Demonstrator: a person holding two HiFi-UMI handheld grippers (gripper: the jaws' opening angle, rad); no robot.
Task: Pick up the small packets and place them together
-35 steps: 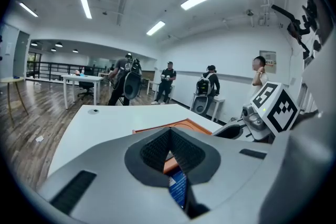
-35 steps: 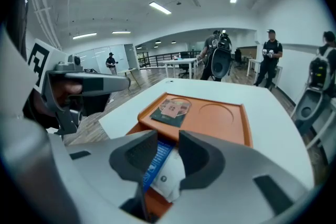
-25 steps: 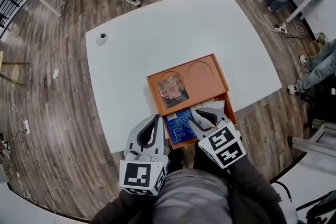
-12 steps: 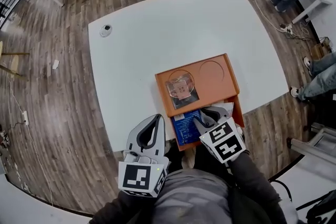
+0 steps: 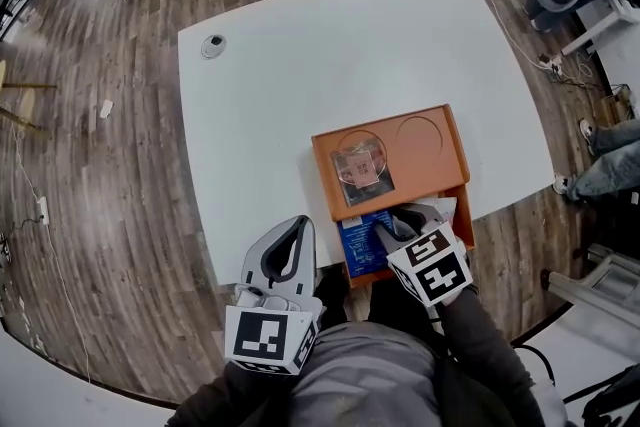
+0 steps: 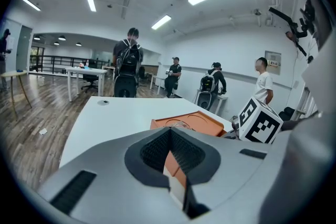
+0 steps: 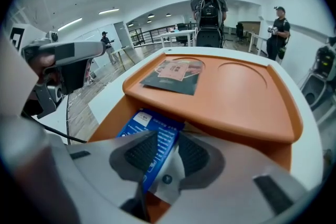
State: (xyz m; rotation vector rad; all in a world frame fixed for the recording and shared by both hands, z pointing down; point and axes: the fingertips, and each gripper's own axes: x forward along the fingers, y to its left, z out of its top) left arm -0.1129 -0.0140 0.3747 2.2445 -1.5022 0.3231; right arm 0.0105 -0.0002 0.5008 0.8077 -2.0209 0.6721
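Head view: one orange tray (image 5: 425,165) at lower right of one white table (image 5: 300,65). One dark packet (image 5: 360,173) on its top shelf; one blue packet (image 5: 360,237) in the compartment below, straddled by the right gripper (image 5: 393,225), jaws spread. Left gripper (image 5: 298,225) pressed together, empty, lower left.

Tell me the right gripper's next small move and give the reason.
Probably close the right gripper on the blue packet: its jaws stand apart with the packet between them, down in the lower compartment of the orange tray, and the pads do not seem to press it yet.
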